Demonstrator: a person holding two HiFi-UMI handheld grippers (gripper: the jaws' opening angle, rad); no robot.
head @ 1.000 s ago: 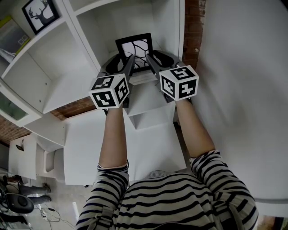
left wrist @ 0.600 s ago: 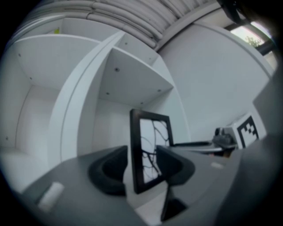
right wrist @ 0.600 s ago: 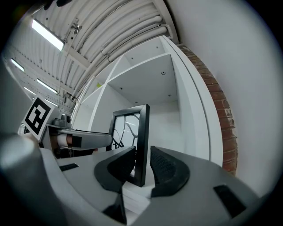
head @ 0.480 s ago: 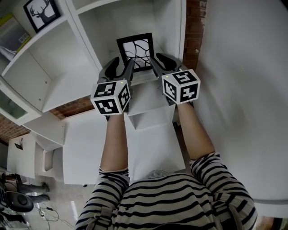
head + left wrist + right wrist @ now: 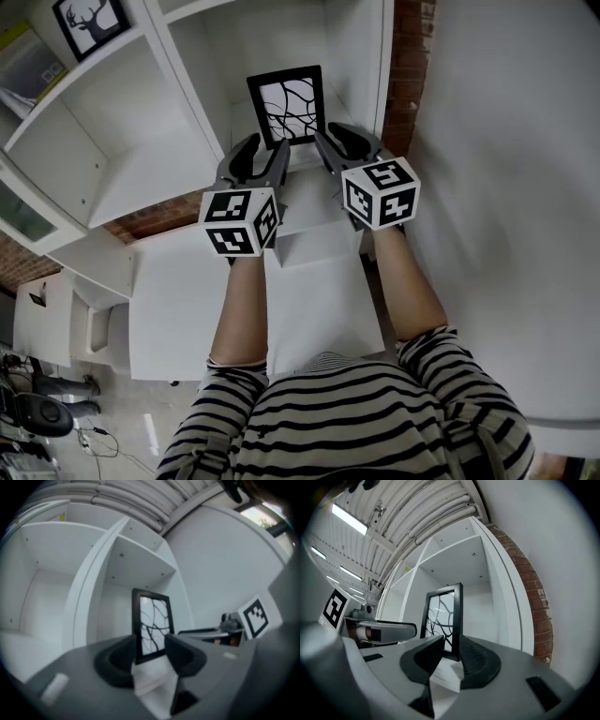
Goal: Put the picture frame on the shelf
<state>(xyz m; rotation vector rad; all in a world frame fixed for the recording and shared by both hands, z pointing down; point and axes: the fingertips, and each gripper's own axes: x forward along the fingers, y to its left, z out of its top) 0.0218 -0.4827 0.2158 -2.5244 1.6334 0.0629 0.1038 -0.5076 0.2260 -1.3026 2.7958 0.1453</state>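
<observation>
Picture frame (image 5: 286, 106) stands on the shelf (image 5: 314, 202); it looks light, stiff and breakable, best held by its edges. Left tool (image 5: 262, 152) and right tool (image 5: 339, 142) gape empty.

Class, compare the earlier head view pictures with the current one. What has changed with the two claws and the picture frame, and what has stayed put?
The left claw and right claw have both drawn back toward the person, away from the picture frame, whose lower edge they flanked before. Their jaws now stand apart, so the frame seems released. The frame stays upright in the same shelf compartment.
</observation>
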